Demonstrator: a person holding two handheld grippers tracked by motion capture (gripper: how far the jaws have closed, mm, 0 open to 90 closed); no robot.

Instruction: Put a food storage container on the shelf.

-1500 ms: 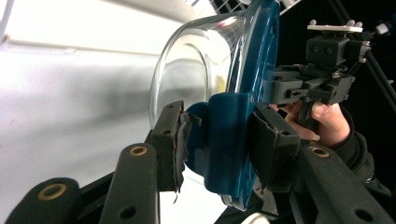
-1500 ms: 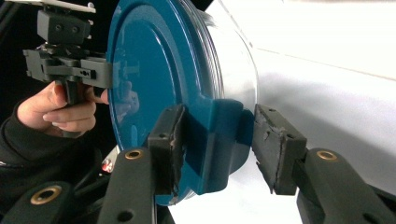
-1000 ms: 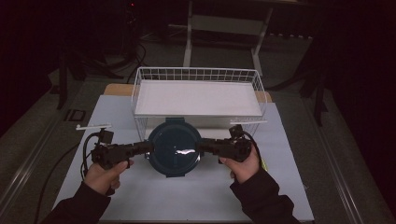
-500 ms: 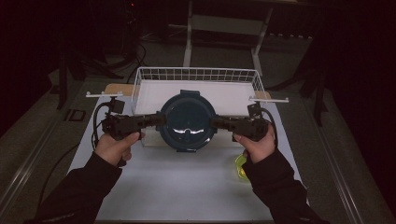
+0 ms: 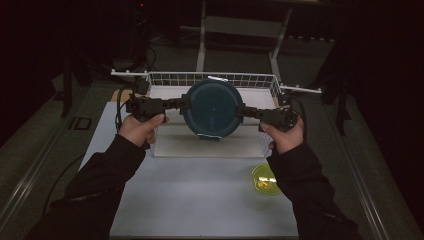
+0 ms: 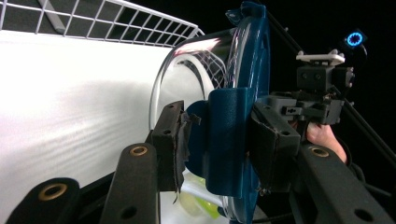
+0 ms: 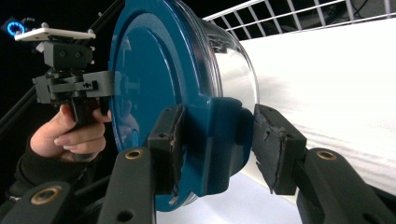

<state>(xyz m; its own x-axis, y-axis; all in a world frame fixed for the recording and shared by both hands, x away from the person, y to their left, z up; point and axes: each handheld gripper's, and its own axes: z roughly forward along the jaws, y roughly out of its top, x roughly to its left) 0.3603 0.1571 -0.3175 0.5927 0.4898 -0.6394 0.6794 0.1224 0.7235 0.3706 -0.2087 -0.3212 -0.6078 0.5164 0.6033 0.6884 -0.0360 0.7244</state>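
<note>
A round clear container with a dark blue lid (image 5: 212, 107) hangs tilted on edge over the white wire basket (image 5: 200, 79), lid toward me. My left gripper (image 5: 181, 103) is shut on the lid's left clip, my right gripper (image 5: 243, 111) on its right clip. In the left gripper view the jaws (image 6: 219, 135) squeeze the blue clip, with the clear bowl (image 6: 187, 79) facing the basket's white floor (image 6: 70, 93). In the right gripper view the jaws (image 7: 217, 135) clamp the other clip of the lid (image 7: 149, 70). Something pale green (image 6: 201, 205) shows through the bowl's bottom.
A small yellow-green round thing (image 5: 265, 179) lies on the white table mat (image 5: 200, 200) near my right forearm. The basket's wire walls (image 7: 289, 14) rise around the container. Dark floor and a metal stand (image 5: 240, 30) lie beyond the table.
Both grippers carried the container up and away from the mat to over the basket and tipped it on edge. The yellow-green thing came into view on the mat.
</note>
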